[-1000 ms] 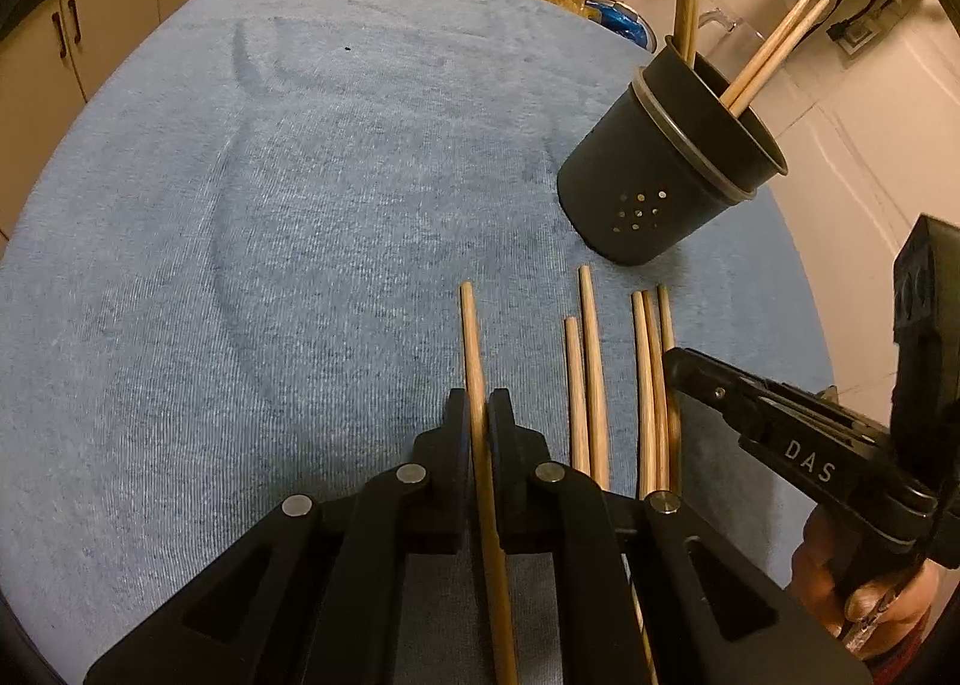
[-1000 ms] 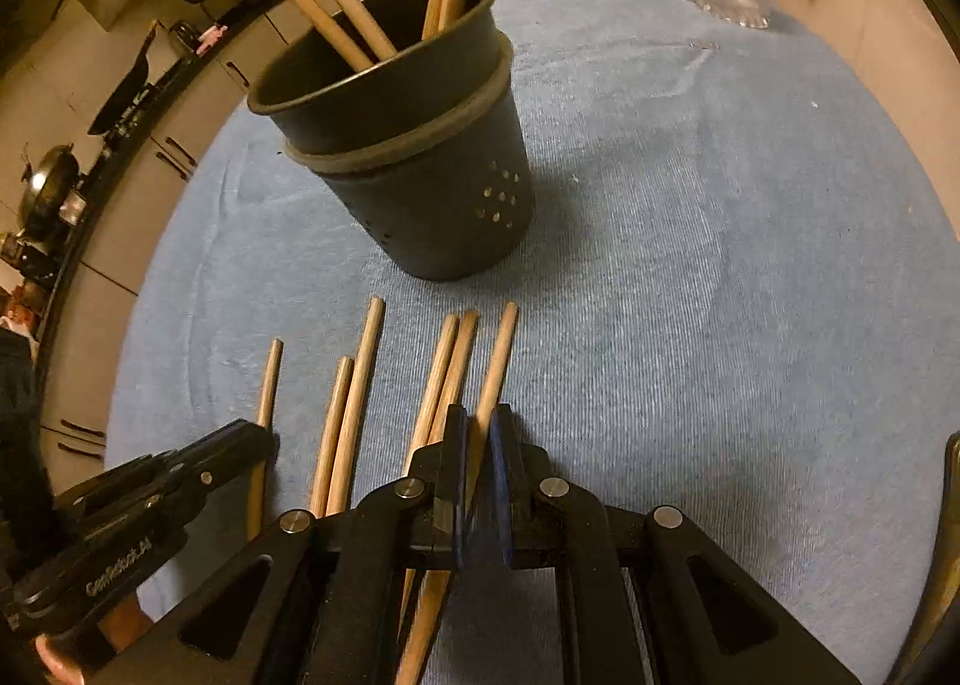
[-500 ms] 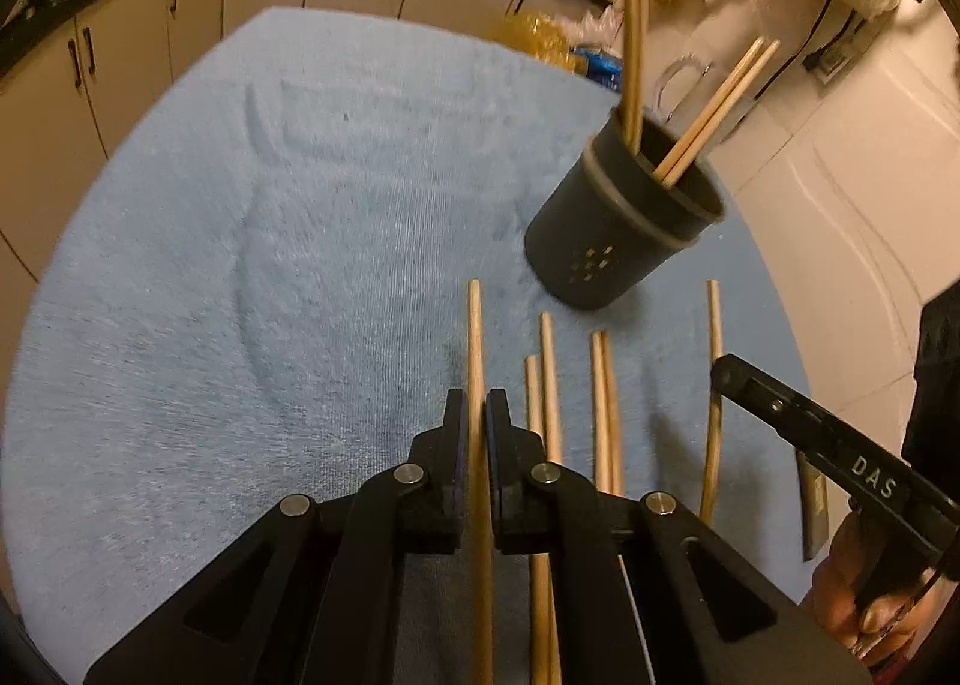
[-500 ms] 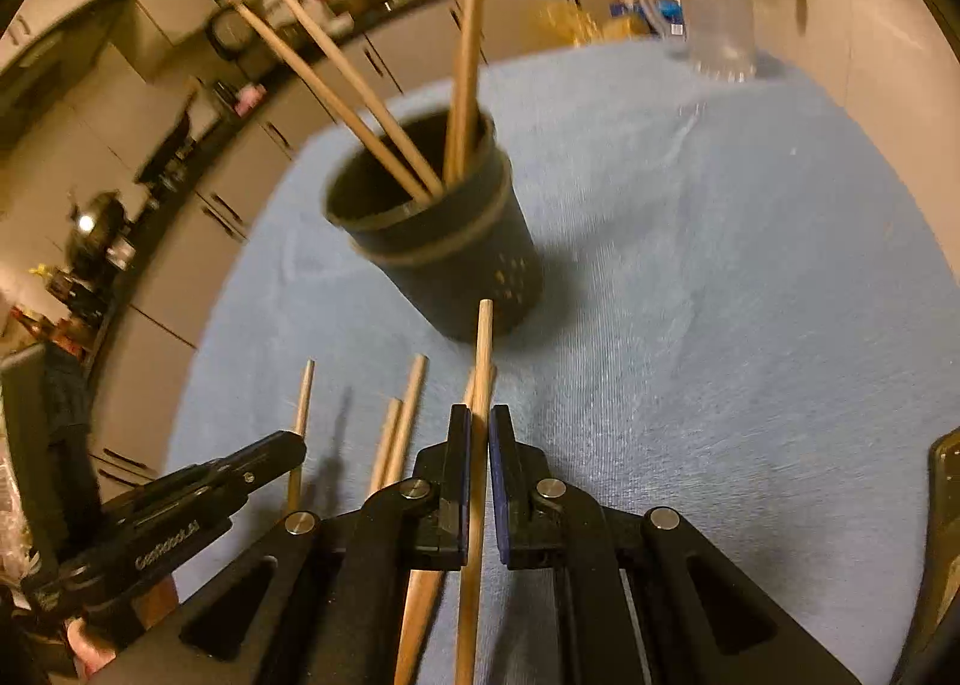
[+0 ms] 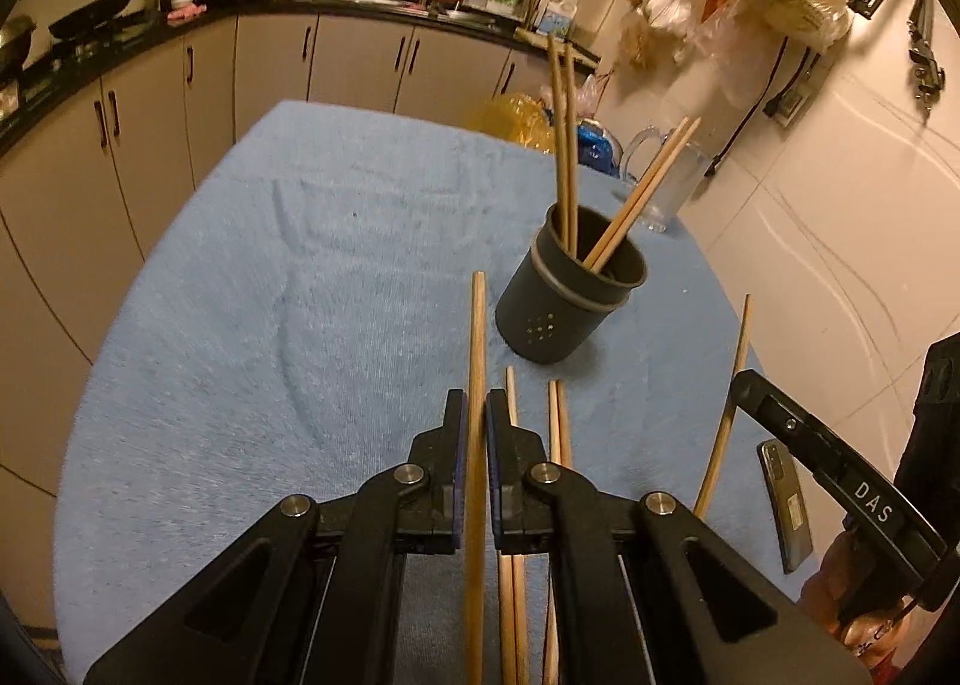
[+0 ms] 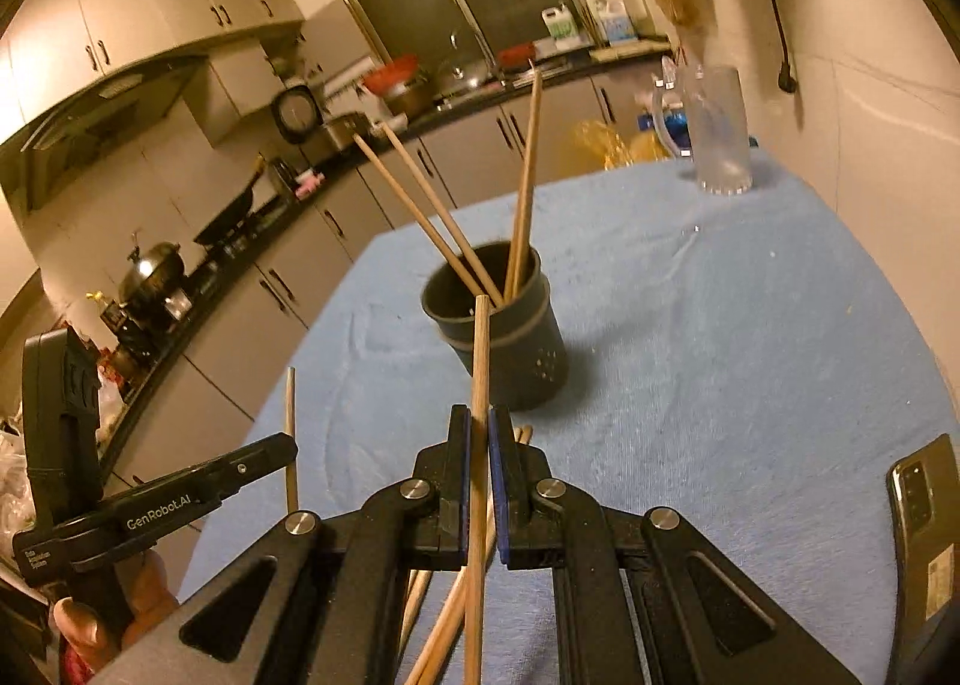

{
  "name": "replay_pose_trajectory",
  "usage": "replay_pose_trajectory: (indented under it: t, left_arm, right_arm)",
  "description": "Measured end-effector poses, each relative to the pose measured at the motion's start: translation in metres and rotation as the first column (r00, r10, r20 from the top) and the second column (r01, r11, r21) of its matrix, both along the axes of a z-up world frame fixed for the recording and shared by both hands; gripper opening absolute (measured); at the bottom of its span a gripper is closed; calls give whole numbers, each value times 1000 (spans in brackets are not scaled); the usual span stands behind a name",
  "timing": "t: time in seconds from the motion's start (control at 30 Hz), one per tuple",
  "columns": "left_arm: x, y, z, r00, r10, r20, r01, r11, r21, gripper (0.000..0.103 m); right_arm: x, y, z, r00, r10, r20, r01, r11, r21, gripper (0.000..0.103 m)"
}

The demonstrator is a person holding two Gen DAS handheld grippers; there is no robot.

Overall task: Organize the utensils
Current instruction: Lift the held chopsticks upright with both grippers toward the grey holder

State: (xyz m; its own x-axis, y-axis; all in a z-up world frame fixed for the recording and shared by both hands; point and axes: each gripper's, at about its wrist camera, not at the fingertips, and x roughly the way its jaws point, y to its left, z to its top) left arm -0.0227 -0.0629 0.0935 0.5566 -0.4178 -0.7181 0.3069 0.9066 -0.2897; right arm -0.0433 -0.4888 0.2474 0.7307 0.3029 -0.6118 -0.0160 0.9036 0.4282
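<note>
Lettering — "DAS", "GenRobot.AI" | left hand-held gripper (image 5: 474, 415) pinching chopstick (image 5: 477, 337) | right hand-held gripper (image 6: 478, 427) pinching another chopstick (image 6: 480, 349)

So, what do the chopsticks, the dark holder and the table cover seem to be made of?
Chopsticks: likely bamboo or wood, pale tan, matte, unpainted.
Holder: probably matte dark plastic, perhaps coated metal; drain holes, grey band.
Table cover: blue terry-like cloth; looped, fuzzy texture, pressed creases.

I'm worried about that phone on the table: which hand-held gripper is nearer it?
Right. The right hand-held gripper hovers just left of the phone; the left hand-held gripper is farther left, beyond the right one.
</note>
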Motion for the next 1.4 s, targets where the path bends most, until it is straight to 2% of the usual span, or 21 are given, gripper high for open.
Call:
replay_pose_trajectory:
  t: [0.37, 1.4]
  left_arm:
    - [-12, 5, 20, 999, 0, 51, 1, 1000, -20, 5]
    - [-21, 12, 40, 995, 19, 97, -14, 999, -53, 5]
  right_arm:
    - [-23, -2, 20, 995, -11, 99, 12, 1000, -5, 6]
    - [-35, -15, 39, 985, -44, 165, 39, 999, 31, 6]
